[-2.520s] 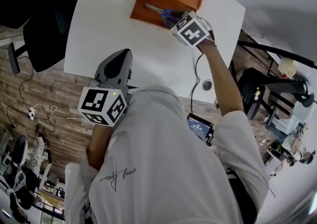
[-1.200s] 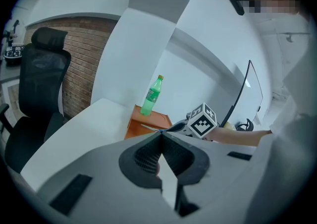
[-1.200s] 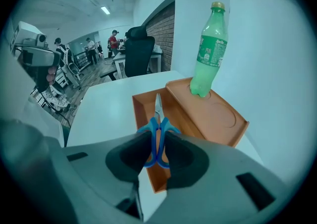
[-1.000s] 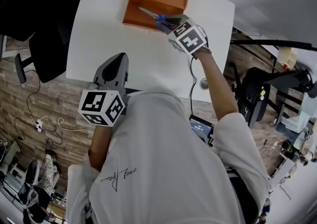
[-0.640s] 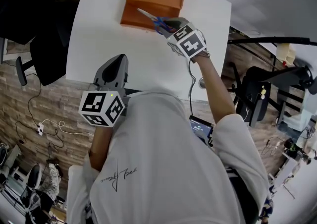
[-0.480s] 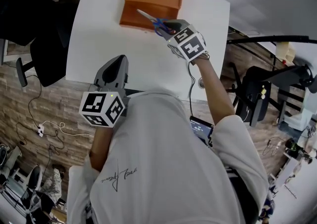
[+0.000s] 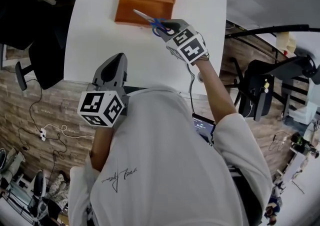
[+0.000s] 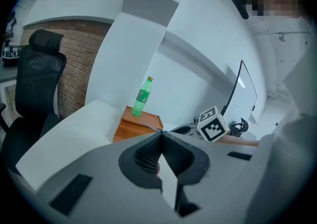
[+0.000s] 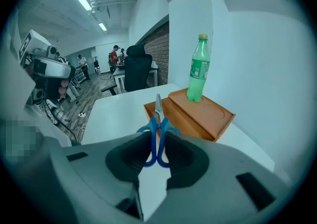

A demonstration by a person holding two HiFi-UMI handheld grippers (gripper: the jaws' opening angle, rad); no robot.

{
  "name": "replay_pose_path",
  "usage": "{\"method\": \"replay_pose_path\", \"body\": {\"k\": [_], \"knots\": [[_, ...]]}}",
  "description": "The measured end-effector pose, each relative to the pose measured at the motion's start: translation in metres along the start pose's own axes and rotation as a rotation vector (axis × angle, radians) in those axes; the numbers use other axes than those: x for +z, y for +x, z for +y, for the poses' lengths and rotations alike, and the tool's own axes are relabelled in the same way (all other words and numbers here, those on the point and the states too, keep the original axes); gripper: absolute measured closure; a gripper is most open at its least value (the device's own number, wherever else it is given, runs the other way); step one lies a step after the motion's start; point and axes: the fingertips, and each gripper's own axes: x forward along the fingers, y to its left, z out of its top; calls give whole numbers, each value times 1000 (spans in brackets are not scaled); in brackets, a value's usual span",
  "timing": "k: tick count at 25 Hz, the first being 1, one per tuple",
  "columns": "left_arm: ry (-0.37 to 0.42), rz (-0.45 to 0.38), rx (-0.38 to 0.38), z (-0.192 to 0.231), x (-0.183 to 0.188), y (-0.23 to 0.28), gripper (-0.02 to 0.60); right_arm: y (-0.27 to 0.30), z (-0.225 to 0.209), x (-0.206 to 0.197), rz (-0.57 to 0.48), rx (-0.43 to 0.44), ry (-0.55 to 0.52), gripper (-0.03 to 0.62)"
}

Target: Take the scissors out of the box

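The white table runs out under and ahead of both grippers. At its far edge, just beyond the right gripper, sits the orange box with a green bottle standing upright on its far part.

The left gripper hangs low over the near edge of the table, well back from the box. Its jaws are pressed together tip to tip with nothing between them.

The right gripper has its jaws partly apart and clamped on the scissors. The pads pinch the two blue handle loops from the outside. The closed blades stick straight out ahead of the jaws, with the tip pointing at the near wall of the box. From the head view the scissors look lifted in front of the box and not lying in it, so I judge them to be out, though I cannot be sure the tip has cleared the rim.

They look light and stiff, with thin metal blades and smooth plastic loops. The loops are the sensible place to hold, as they are now. The smooth plastic could slip, though, and the long blades may swing or droop in a loose pinch. The pointed tip wants keeping away from the box wall and the bottle
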Motion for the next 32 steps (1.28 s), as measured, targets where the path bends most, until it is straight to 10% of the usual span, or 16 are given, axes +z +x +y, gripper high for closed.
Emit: {"method": "replay_pose_path", "body": {"k": [32], "knots": [[-29, -46, -16, -28, -7, 0, 574, -70, 36, -9, -180, -26, 89, 497]]}}
